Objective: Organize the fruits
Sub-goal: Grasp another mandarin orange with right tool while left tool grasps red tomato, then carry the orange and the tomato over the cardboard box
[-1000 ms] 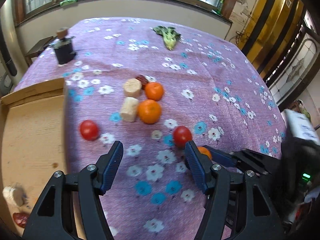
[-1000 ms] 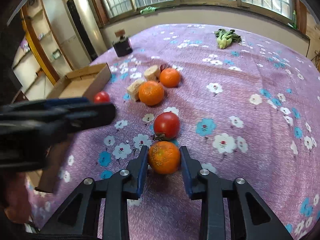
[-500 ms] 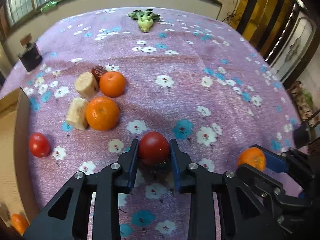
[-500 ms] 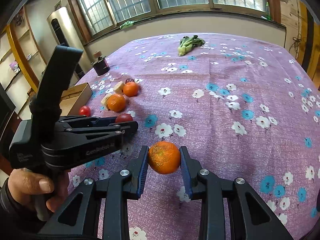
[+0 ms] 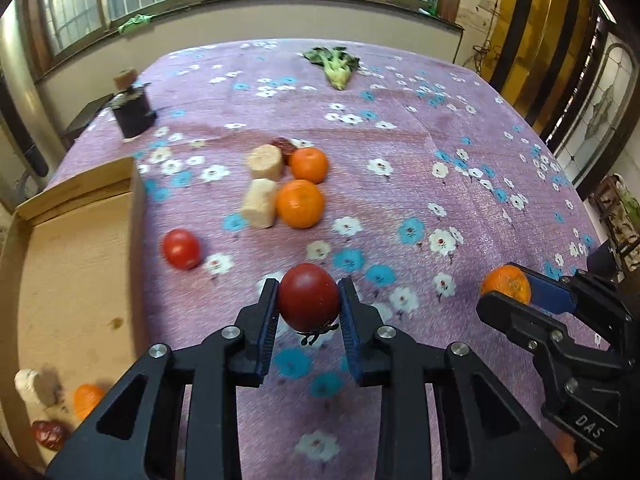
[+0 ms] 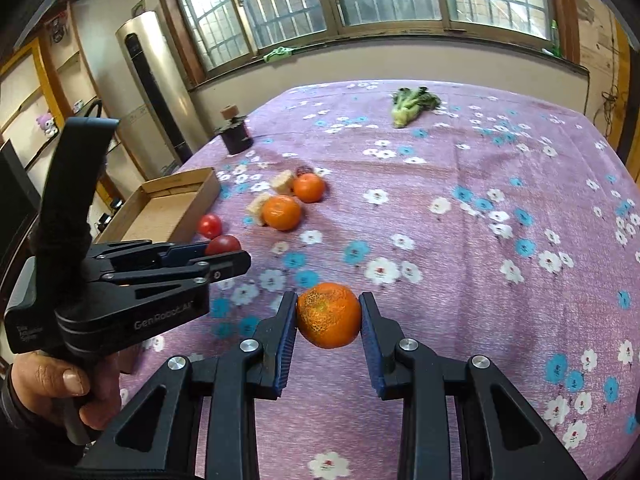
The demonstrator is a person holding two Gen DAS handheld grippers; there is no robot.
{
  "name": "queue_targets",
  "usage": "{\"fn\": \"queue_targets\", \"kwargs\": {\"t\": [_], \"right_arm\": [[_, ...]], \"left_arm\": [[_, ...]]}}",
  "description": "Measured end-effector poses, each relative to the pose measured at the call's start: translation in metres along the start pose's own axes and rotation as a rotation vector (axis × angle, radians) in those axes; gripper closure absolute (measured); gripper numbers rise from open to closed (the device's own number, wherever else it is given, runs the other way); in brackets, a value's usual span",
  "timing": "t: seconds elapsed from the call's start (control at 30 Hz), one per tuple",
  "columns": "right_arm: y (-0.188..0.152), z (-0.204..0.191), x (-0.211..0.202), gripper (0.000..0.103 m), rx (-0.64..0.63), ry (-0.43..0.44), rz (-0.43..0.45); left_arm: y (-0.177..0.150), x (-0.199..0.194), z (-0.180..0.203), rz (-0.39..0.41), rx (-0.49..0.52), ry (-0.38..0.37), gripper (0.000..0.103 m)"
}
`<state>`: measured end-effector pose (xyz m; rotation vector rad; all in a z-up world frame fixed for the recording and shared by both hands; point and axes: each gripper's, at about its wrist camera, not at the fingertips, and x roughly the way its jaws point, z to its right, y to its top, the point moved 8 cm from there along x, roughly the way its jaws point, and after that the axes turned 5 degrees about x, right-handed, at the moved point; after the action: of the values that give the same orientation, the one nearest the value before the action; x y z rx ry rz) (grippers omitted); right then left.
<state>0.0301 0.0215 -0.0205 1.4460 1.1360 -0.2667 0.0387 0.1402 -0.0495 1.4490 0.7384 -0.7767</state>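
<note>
Left gripper [image 5: 308, 309] pinching tomato [image 5: 308, 297] | right gripper [image 6: 328, 317] pinching orange [image 6: 329, 315] | I risk bruising the tomato by squeezing harder

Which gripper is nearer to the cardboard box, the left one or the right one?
Left. The left gripper, shut on a tomato, is close beside the cardboard box. The right gripper, shut on an orange, is farther out over the tablecloth.
</note>
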Motion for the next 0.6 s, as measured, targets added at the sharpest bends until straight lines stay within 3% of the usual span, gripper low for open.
{"fn": "queue_targets", "kwargs": {"t": [0.6], "right_arm": [[0.001,-0.062,-0.002,0.072,-0.076,0.082,-0.005]], "left_arm": [[-0.021,-0.038,-0.043,0.043,-0.039,0.053,0.076]]}}
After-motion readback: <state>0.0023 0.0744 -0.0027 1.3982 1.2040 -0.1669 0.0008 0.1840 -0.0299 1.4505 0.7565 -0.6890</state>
